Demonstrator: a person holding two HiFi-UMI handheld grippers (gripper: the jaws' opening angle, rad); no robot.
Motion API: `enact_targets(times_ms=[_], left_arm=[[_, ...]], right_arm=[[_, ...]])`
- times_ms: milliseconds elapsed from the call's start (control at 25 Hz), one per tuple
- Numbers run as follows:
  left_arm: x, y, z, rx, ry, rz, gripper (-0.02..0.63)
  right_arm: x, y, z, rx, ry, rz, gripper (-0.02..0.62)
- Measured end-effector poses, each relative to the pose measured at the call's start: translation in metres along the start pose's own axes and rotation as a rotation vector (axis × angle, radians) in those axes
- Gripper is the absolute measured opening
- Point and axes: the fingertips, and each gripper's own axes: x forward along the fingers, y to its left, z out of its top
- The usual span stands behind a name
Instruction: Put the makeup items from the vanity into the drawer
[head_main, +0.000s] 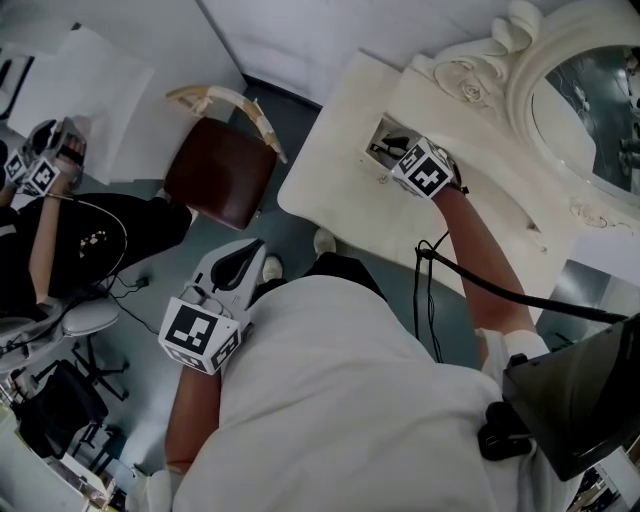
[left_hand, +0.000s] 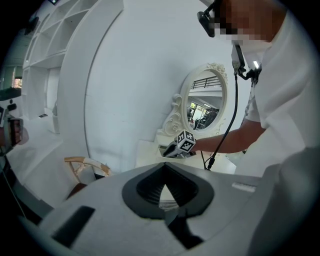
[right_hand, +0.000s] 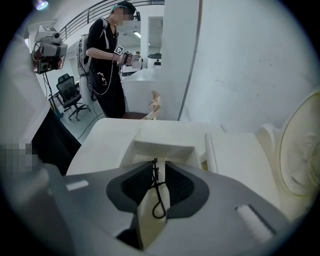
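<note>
Over the small open drawer (right_hand: 161, 146) set into the vanity worktop (head_main: 335, 120), my right hand-held gripper (right_hand: 156, 167) has its jaws closed almost together on a slim cream makeup item (right_hand: 151, 212). I cannot tell just what the item is. It runs back between the pads towards the camera, and a thin black cord loop (right_hand: 159, 207) lies along it. The jaw tips hang just short of the drawer's near wall, so I judge the item is not yet inside. The loop worries me most. It lies against the pad, and if it catches there when I let go, the item could dangle or swing instead of dropping clean. Releasing from this spot could also land it on the drawer rim, where it might tip out onto the worktop or slide off towards the brown-seated chair (head_main: 218, 172) below. The head view gives little help, since the hand-held gripper hides most of the drawer opening, so I would be aiming mainly by the right gripper view. My left hand-held gripper (head_main: 243, 258) is held low by my body, well away from the vanity, jaws together with nothing between them, so it could not catch a fumble.
</note>
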Motion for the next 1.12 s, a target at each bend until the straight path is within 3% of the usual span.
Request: enact_targets(times_ms=[240, 560, 760, 1120], left_arm=[[-0.022, 0.003, -0.002, 0.029, -0.014, -0.036, 0.002], [-0.051, -0.004, -0.008, 0.088, -0.047, -0.11, 0.003], [-0.075, -0.007, -0.02, 0.113, -0.055, -0.146, 0.003], [-0.119, -0.004, -0.054, 0.154, -0.014, -0.225, 0.003]], right_arm=[[-0.026, 0.007, 0.01, 0.055, -0.017, -0.073, 0.072], [-0.072, 0.04, 0.024, 0.139, -0.091, -0.189, 0.002], [-0.09, 0.09, 0.028, 0.241, -0.124, -0.197, 0.002], [-0.11, 0.228, 0.05, 0.359, -0.205, -0.186, 0.002]])
